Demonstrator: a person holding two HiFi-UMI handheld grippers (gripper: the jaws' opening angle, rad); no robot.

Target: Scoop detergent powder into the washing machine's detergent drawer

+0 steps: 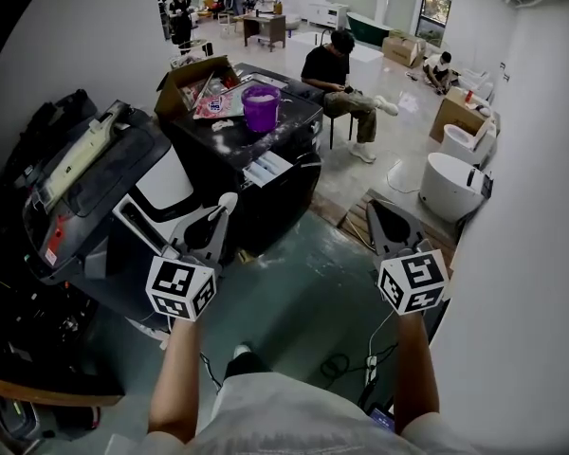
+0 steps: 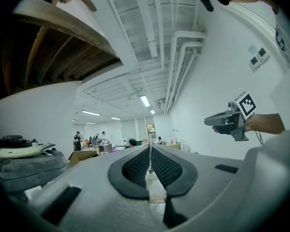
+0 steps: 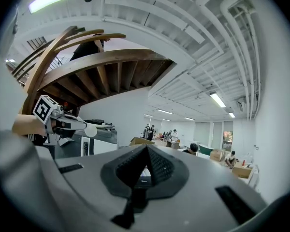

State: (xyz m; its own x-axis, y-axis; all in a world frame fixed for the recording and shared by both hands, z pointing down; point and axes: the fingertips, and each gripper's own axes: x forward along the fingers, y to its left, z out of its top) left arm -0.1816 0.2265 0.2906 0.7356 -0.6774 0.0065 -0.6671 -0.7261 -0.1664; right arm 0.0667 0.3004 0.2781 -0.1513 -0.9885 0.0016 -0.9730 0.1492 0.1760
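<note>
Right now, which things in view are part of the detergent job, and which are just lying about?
For the job:
- scoop, in the shut left claw
- purple tub
- washing machine
- drawer, pulled open
- right claw, shut, holding nothing

Lying about:
- cardboard box
- second machine on the left
- white round tub
- seated person

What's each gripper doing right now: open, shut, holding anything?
Left gripper: shut on the thin handle of a white scoop.
Right gripper: shut, nothing between its jaws.
</note>
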